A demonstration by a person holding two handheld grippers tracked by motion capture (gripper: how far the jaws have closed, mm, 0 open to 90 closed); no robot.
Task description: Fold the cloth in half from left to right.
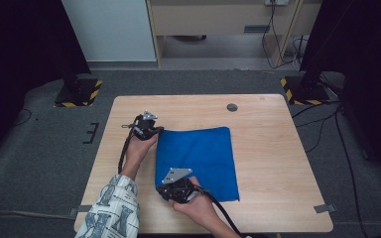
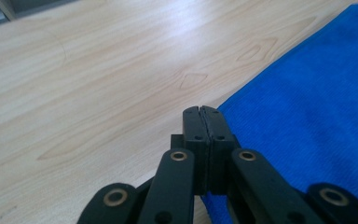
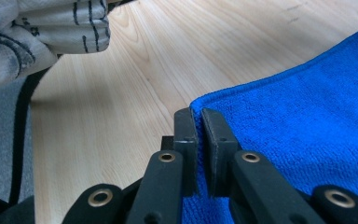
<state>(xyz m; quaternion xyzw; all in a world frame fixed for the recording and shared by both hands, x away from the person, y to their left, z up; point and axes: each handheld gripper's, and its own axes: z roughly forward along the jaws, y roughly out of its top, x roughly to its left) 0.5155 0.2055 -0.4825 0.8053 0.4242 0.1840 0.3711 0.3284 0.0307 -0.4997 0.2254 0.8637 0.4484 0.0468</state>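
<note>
A blue cloth (image 1: 198, 161) lies flat near the middle of a pale wooden table (image 1: 268, 163), its left edge held at two corners. From above, the left gripper (image 1: 155, 131) sits at the cloth's far-left corner and the right gripper (image 1: 164, 193) at its near-left corner, each carrying a grey three-cornered plate and a black cable. The left gripper view brings in what the overhead cannot: the jaws pressed together at the cloth's edge (image 2: 307, 126), though whether fabric lies between them cannot be told. The right gripper view shows the jaws nearly closed, pinching the cloth's corner (image 3: 196, 108), with a patterned sleeve (image 3: 37, 32) at upper left. The sleeve's dark markings cannot be read as words.
</note>
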